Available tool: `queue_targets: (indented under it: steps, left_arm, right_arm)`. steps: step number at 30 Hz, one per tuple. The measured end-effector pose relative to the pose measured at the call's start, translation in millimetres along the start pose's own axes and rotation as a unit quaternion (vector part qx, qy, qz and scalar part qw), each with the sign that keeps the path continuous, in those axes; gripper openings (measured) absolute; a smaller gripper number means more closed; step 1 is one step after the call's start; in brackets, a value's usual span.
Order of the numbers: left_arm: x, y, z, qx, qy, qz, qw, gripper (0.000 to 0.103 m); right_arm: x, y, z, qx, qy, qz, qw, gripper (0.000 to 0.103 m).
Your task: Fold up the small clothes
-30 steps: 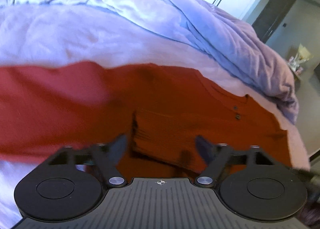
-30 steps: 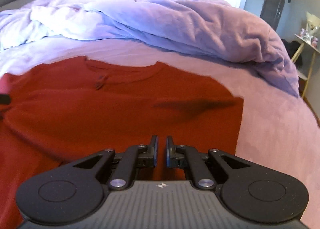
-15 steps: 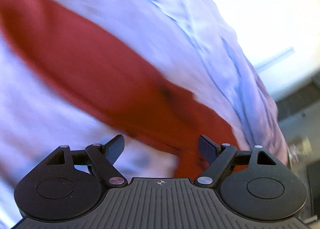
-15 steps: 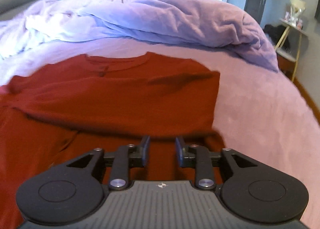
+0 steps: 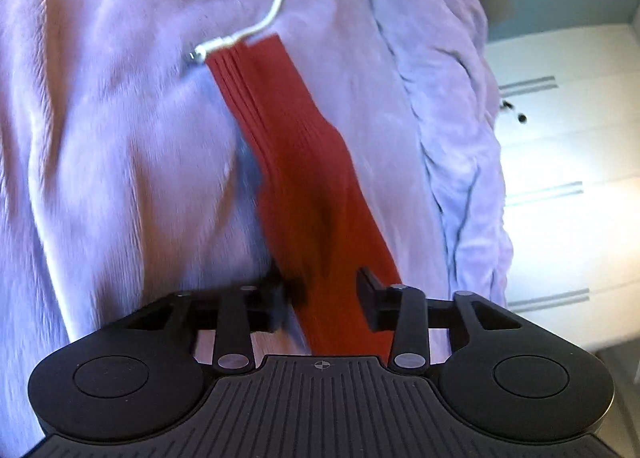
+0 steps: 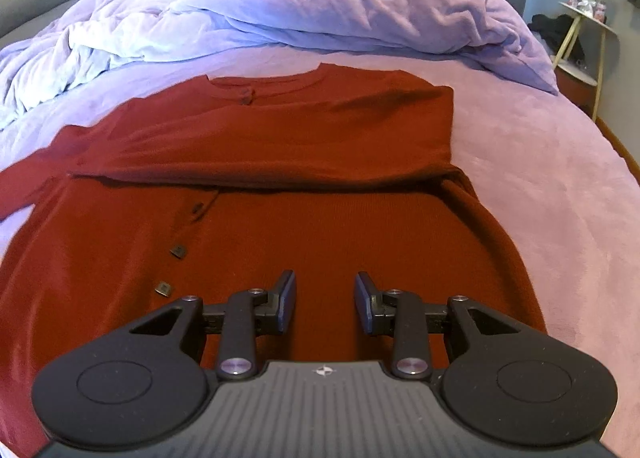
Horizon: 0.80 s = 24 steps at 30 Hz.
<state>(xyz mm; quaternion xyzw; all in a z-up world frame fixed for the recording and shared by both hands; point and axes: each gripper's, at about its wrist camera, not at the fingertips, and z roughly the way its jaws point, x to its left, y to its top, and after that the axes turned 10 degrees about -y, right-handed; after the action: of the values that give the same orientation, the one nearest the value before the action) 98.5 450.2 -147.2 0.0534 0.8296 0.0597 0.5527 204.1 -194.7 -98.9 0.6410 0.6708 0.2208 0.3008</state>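
Observation:
A dark red buttoned top lies flat on the lilac bed, one sleeve folded across its chest. My right gripper is open and empty, hovering over the lower body of the top. In the left wrist view the other sleeve stretches out over the bed cover. My left gripper is open, its fingers standing either side of that sleeve near its shoulder end; it is not closed on the cloth.
A crumpled lilac duvet is heaped across the far side of the bed. A white cable with a plug lies at the sleeve's cuff. A small side table stands off the bed's right edge.
My right gripper has opened, let go of the folded sleeve and drawn back. My left gripper has swung round to the outstretched sleeve and narrowed its gap around it.

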Motion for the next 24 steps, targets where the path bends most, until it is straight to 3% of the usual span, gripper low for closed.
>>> queue_targets:
  steps: [3,6,8,11,13,16,19,22,24]
  left_arm:
    - [1,7,9,-0.014,0.003,-0.008,0.9999,0.032]
    - [1,11,13,-0.025,0.020,0.003,0.9995,0.008]
    - [-5,8,13,-0.029,0.033,0.024,0.9987,0.008]
    - [-26,-1,9,-0.032,0.057,0.107,0.9921,0.008]
    - [-48,-13,11,-0.024,0.065,0.180,0.9812,0.009]
    - [-87,-40,11,-0.005,0.035,0.254,0.9665,0.009]
    - [-143,-90,16,0.030,-0.016,0.351,0.9357,0.009]
    - [-194,-163,27,0.097,-0.085,0.428,0.8946,0.009]
    - [-213,-217,38,0.148,-0.112,0.466,0.8654,0.013]
  right_arm:
    - [5,3,-3,-0.005,0.003,-0.002,1.000,0.033]
    - [4,6,-4,0.001,0.014,0.016,1.000,0.034]
    - [2,5,-3,0.005,0.016,0.027,1.000,0.034]
    - [-1,3,-3,0.007,0.013,0.029,0.999,0.034]
    - [-5,3,-4,0.005,0.014,0.032,0.999,0.034]
    - [-12,3,-8,0.003,0.022,0.048,0.999,0.034]
    - [-19,3,-11,-0.003,0.028,0.061,0.998,0.034]
    - [-22,2,-14,-0.009,0.037,0.069,0.997,0.034]
    - [-23,1,-18,-0.014,0.040,0.071,0.997,0.035]
